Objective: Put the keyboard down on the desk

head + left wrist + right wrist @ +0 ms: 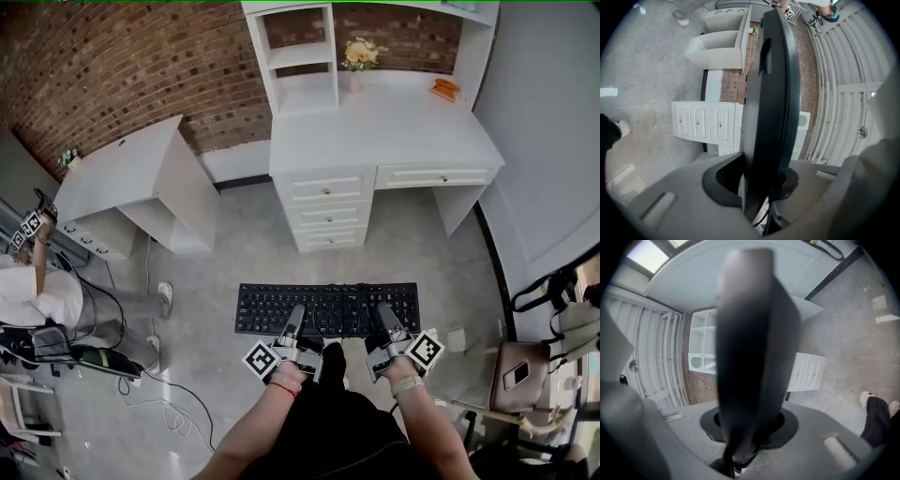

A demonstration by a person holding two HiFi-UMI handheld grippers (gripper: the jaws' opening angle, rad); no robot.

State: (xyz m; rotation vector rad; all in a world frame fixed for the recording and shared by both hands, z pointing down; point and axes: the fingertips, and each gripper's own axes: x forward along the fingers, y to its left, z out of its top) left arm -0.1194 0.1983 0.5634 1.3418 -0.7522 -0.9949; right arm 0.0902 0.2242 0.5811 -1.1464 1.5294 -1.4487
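Note:
A black keyboard [323, 308] hangs level in the air over the grey floor, some way short of the white desk [375, 131]. My left gripper [295, 323] is shut on its near edge left of the middle, and my right gripper [386, 322] is shut on the near edge further right. In the left gripper view the keyboard [771, 108] stands edge-on between the jaws and fills the middle. The right gripper view shows the keyboard [750, 362] the same way, blurred and dark.
The desk has a hutch with shelves [300, 56], a vase of flowers [359, 58] and an orange object [446, 90] on top, and drawers [326, 211] below. A white cabinet [131, 183] lies tipped at the left. A person [37, 291] and cables are at far left; a stool [520, 370] at right.

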